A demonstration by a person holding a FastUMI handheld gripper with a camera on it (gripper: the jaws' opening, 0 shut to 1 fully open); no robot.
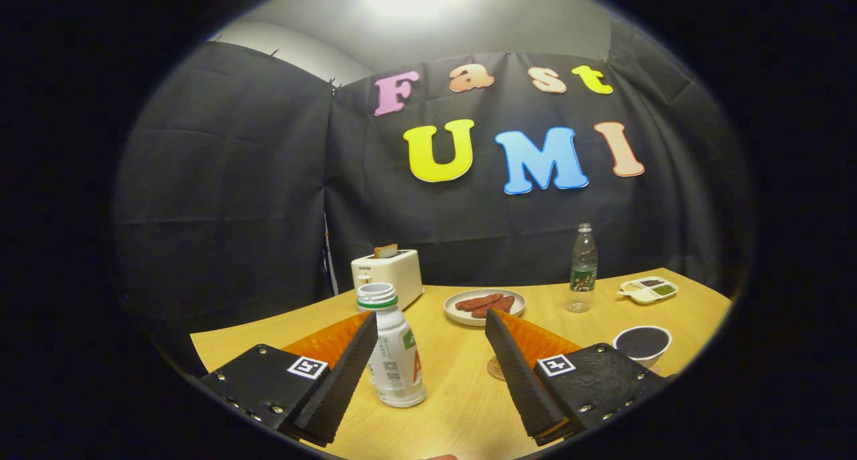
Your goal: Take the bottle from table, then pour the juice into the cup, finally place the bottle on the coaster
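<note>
The small white plastic juice bottle with a green ring at its neck (395,353) stands upright on the pale wooden table (462,393), its long axis vertical and its open mouth pointing straight up; no cap is on it. It sits between the fingers of the gripper (428,333), close against the left finger, with a clear gap to the right one. The fingers are spread wide and do not clamp it.

Beside the right finger stands a white cup with a dark inside (643,345); whether that is liquid I cannot tell. A round brownish coaster (496,368) peeks out just beside the right finger's inner edge.

Beyond the fingers, a white plate (485,306) carries reddish-brown sausages. A white toaster (390,276) has a slice of toast sticking up from its slot. A clear plastic bottle with a green label (582,269) stands upright, and a white divided dish (648,289) holds small portions of differently coloured food.
</note>
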